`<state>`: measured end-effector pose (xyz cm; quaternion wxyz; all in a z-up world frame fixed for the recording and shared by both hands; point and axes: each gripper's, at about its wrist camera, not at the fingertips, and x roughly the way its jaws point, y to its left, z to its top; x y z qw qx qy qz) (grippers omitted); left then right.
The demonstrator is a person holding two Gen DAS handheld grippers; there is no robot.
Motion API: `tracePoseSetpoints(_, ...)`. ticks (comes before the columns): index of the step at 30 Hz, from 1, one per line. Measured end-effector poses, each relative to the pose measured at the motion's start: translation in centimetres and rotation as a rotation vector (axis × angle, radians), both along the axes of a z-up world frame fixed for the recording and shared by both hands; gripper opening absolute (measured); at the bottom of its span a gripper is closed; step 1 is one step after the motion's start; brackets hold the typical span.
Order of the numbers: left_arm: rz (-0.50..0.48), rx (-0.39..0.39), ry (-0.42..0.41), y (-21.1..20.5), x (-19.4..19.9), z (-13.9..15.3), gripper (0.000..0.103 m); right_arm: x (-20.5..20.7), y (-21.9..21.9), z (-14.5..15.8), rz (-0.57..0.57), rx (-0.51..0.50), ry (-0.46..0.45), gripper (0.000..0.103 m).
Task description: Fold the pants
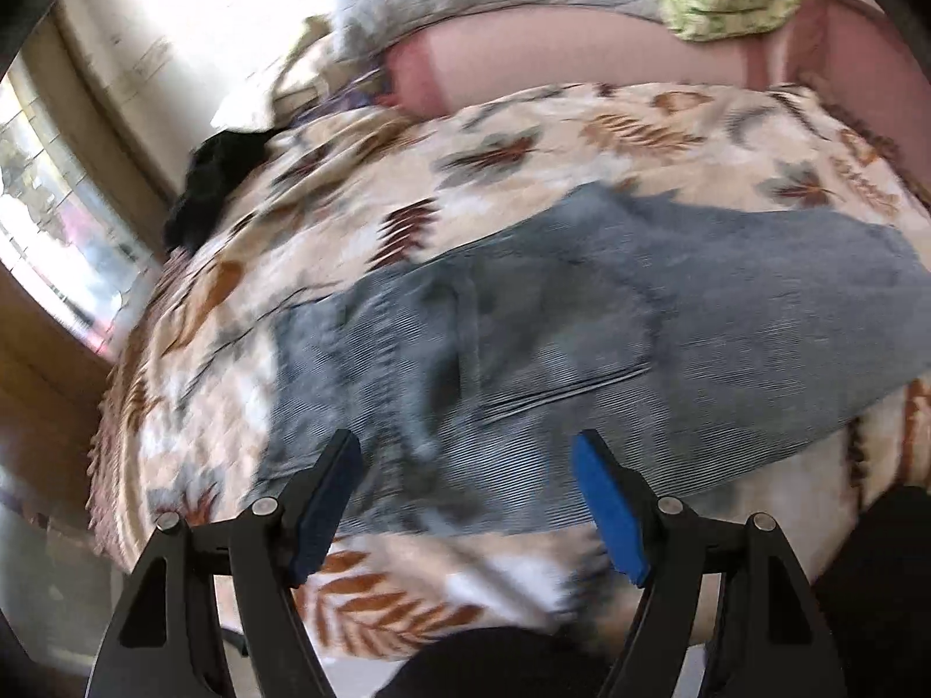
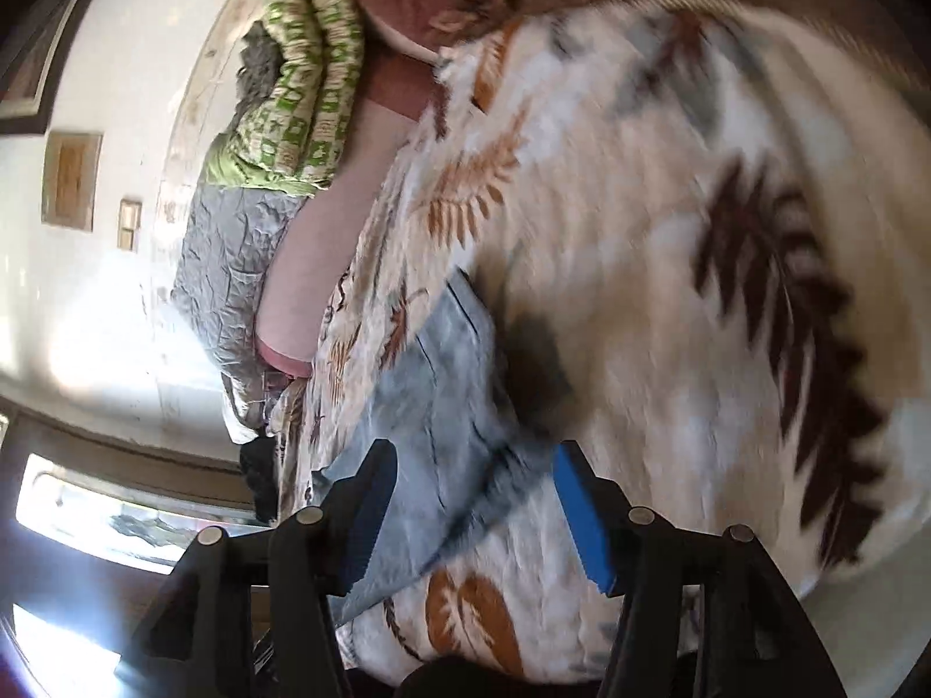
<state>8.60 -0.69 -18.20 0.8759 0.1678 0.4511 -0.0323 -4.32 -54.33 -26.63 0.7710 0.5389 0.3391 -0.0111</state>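
Sunlit bedroom, with a leaf-print bedspread (image 1: 582, 134) covering the bed. Grey-blue denim pants (image 1: 582, 337) lie rumpled across its near half. Both the left gripper (image 1: 465, 494) and right gripper (image 2: 474, 500) hover spread wide, holding nothing. Folding looks barely begun; next, each should pinch a stiff denim edge.

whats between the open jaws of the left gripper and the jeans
Nothing solid shows in the left wrist view: the left gripper hangs open over the jeans, which lie on the leaf-print blanket. Blur hides any contact.
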Motion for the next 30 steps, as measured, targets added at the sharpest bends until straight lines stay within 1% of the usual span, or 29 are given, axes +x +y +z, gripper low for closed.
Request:
tracePoseSetpoints(2, -0.029, 0.01, 0.009, -1.8, 0.3, -0.2, 0.076, 0.1, 0.6, -0.7, 0.01, 0.022, 0.002, 0.06)
tracePoseSetpoints(3, -0.042, 0.013, 0.015, -2.7, 0.5, -0.4, 0.076, 0.4, 0.9, -1.1, 0.015, 0.036, 0.01, 0.062)
tracePoseSetpoints(5, -0.068, 0.004, 0.03, -4.6, 1.0, -1.0, 0.076, 1.0, 1.3, -1.5, 0.017, 0.027, 0.031, 0.064)
tracePoseSetpoints(7, -0.076, -0.012, 0.059, -5.9, 1.8, -1.8, 0.076, 1.7, 1.7, -1.9, -0.004, 0.016, 0.042, 0.066)
tracePoseSetpoints(10, -0.082, -0.025, 0.112, -7.5, 3.0, -3.7, 0.076, 2.7, 1.8, -2.3, -0.029, 0.039, 0.032, 0.067)
tracePoseSetpoints(14, -0.093, 0.012, 0.176, -9.0, 4.6, -6.7, 0.077, 3.7, 1.8, -2.5, -0.077, 0.034, 0.017, 0.068)
tracePoseSetpoints(15, -0.099, 0.018, 0.17, -9.1, 4.6, -6.9, 0.078, 3.8, 1.7, -2.6, -0.089, 0.033, 0.003, 0.068)
tracePoseSetpoints(16, -0.1, 0.019, 0.166, -9.1, 4.6, -6.7, 0.078, 3.8, 1.6, -2.7, -0.098, 0.037, -0.004, 0.067)
tracePoseSetpoints(17, -0.101, 0.021, 0.176, -9.0, 4.5, -6.5, 0.079, 3.9, 1.5, -2.9, -0.109, 0.047, -0.01, 0.064)
tracePoseSetpoints(18, -0.103, 0.025, 0.19, -9.0, 4.5, -6.3, 0.078, 3.9, 1.3, -3.0, -0.12, 0.05, -0.012, 0.054)
tracePoseSetpoints(19, -0.102, 0.026, 0.196, -8.9, 4.4, -6.1, 0.078, 3.9, 1.2, -3.0, -0.121, 0.045, -0.007, 0.049)
tracePoseSetpoints(20, -0.101, 0.025, 0.191, -8.9, 4.3, -5.8, 0.078, 4.0, 1.1, -3.1, -0.117, 0.032, 0.004, 0.041)
tracePoseSetpoints(21, -0.107, 0.022, 0.182, -9.0, 4.1, -5.4, 0.078, 4.1, 1.1, -3.4, -0.115, 0.028, 0.01, 0.04)
tracePoseSetpoints(23, -0.132, 0.009, 0.168, -9.6, 3.7, -4.7, 0.078, 3.8, 1.0, -3.6, -0.117, 0.032, -0.017, 0.04)
tracePoseSetpoints(25, -0.155, -0.008, 0.157, -10.7, 3.5, -4.1, 0.078, 3.6, 1.0, -3.6, -0.112, 0.022, -0.024, 0.039)
tracePoseSetpoints(28, -0.19, -0.048, 0.157, -13.3, 3.9, -3.3, 0.078, 3.5, 0.9, -3.7, -0.11, 0.035, -0.034, 0.041)
tracePoseSetpoints(30, -0.208, -0.07, 0.161, -15.8, 4.5, -2.9, 0.078, 3.5, 0.9, -3.8, -0.106, 0.039, -0.037, 0.041)
